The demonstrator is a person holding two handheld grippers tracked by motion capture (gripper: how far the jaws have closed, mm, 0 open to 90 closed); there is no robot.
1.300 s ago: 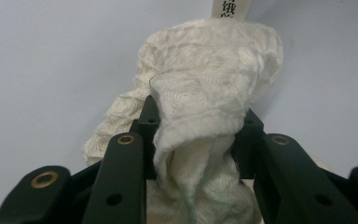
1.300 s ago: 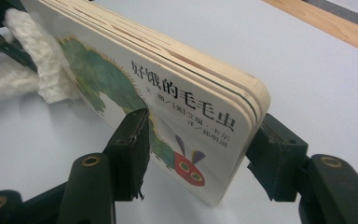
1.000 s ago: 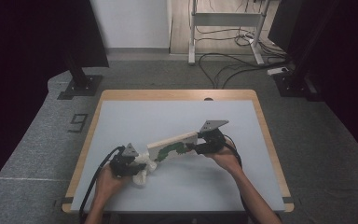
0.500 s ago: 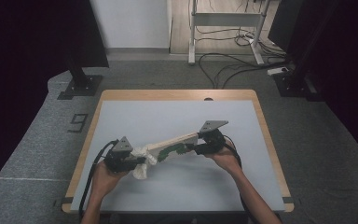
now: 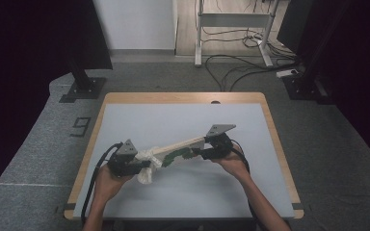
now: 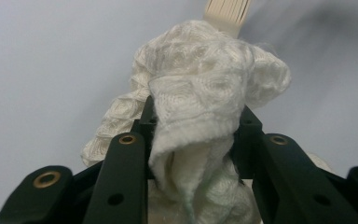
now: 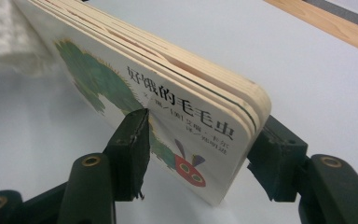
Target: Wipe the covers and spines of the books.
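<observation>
A thick board book (image 7: 168,98) with a green caterpillar and Chinese letters on its white cover is held tilted above the table. My right gripper (image 7: 198,154) is shut on its near end; the book (image 5: 183,149) runs down-left from that gripper (image 5: 207,150) in the high view. A crumpled white cloth (image 6: 200,107) is bunched between the jaws of my left gripper (image 6: 193,135), which is shut on it. The cloth (image 5: 147,163) rests against the book's far end, beside the left gripper (image 5: 137,164). The book's page edges (image 6: 226,11) show just beyond the cloth.
The pale grey table top (image 5: 183,115) has a wooden rim (image 5: 270,125). Black cables trail from both grippers toward the front edge. Dark stands (image 5: 84,82) and floor cables (image 5: 241,57) lie beyond the table.
My left gripper with the cloth has risen a little along the book's left end. The right gripper and the book have kept still.
</observation>
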